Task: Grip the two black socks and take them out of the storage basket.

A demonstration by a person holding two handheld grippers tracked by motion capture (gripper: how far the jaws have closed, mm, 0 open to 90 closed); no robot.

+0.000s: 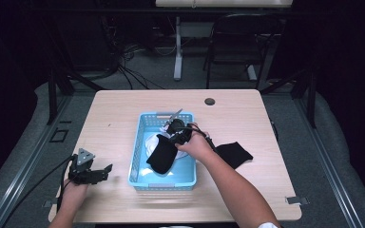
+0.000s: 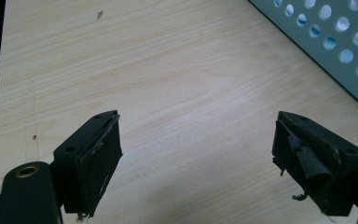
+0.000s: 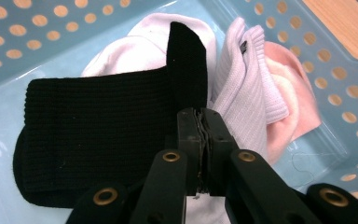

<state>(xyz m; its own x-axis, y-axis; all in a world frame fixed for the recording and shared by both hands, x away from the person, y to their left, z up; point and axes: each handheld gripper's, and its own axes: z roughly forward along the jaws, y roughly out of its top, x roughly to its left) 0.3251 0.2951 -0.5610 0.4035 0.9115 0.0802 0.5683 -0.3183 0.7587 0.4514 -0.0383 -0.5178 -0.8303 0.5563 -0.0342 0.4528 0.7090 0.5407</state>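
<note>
High view: a person works a light wood table (image 1: 123,109) w/ a hand-held gripper in each hand. Right hand-held gripper (image 1: 178,134) reaches into the blue perforated basket (image 1: 138,156) at centre and is clenched on a black sock (image 1: 163,154), which hangs from the jaws toward the basket's near-left interior, over white laundry. A second black sock (image 1: 234,153) lies flat on the table just right of the basket, near the right forearm.

Right gripper view: the right hand-held gripper (image 3: 205,135) has its jaws pressed together on a raised fold at the black sock's (image 3: 98,126) edge. Sock's long axis runs off to the left of the jaws in that view; a white ribbed sock (image 3: 242,88) and a pink cloth (image 3: 289,102) lie right beside it, touching or nearly so. Whether the pads caught any white fabric too, can't tell.

Left hand-held gripper (image 1: 91,172) sits at the table's near-left corner, well apart from the basket, jaws released wide, nothing btwn them; left gripper view has them spread over bare wood (image 2: 168,93), w/ the basket wall (image 2: 326,42) at far right.

Judgement: right hand is much the nearer to both black socks; the next move prob. turns on lifting the held sock clear and carrying it rightward toward its mate.
</note>
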